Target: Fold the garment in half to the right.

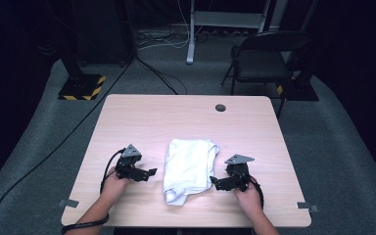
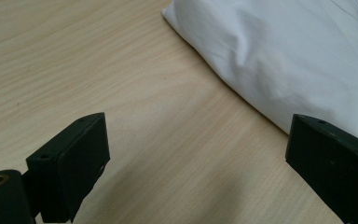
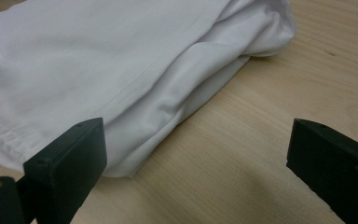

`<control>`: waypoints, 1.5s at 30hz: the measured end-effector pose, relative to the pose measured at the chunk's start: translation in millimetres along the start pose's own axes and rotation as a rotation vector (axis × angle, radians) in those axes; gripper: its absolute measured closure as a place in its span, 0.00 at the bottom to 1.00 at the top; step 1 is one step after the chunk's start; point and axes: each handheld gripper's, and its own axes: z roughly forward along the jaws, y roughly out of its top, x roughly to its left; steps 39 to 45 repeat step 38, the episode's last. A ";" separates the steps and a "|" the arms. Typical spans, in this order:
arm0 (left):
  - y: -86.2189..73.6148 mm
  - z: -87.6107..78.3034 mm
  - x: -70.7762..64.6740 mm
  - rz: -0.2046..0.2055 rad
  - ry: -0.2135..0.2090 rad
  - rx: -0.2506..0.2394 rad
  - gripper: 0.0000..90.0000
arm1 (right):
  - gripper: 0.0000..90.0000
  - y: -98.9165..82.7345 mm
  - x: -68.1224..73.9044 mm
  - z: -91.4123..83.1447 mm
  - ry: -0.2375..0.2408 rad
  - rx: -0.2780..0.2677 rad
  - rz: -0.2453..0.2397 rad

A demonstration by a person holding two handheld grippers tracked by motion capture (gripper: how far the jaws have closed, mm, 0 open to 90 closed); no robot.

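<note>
A light wooden table (image 1: 142,117) bears a folded white cloth (image 1: 188,166).

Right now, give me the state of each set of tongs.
Left tongs: open, holding nothing, beside the white cloth.
Right tongs: open, holding nothing, at the cloth's edge.

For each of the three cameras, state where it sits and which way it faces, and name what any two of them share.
High view: above the person's side, facing forward and down on the table; forearms, hands, left gripper and right gripper show.
Left gripper view: rides the left gripper, looking low across the wood at the folded white cloth; open jaws show.
Right gripper view: rides the right gripper, facing the cloth's layered edge; open jaws show.
Shared: all three see the folded white cloth.
</note>
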 end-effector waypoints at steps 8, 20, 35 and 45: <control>-3.5 -2.3 10.0 -0.033 0.020 0.004 0.06 | 0.04 -1.5 -8.0 -2.8 -0.016 -0.001 0.022; -7.0 -3.7 19.9 -0.061 0.038 0.005 0.06 | 0.04 -4.4 -18.9 -7.5 -0.030 -0.001 0.064; -8.3 -15.7 38.5 -0.191 0.230 -0.029 0.06 | 0.04 -9.4 -35.1 -13.9 -0.068 -0.026 0.148; -6.5 -18.2 38.9 -0.215 0.246 -0.053 0.03 | 0.03 -11.1 -39.7 -16.2 -0.082 -0.035 0.190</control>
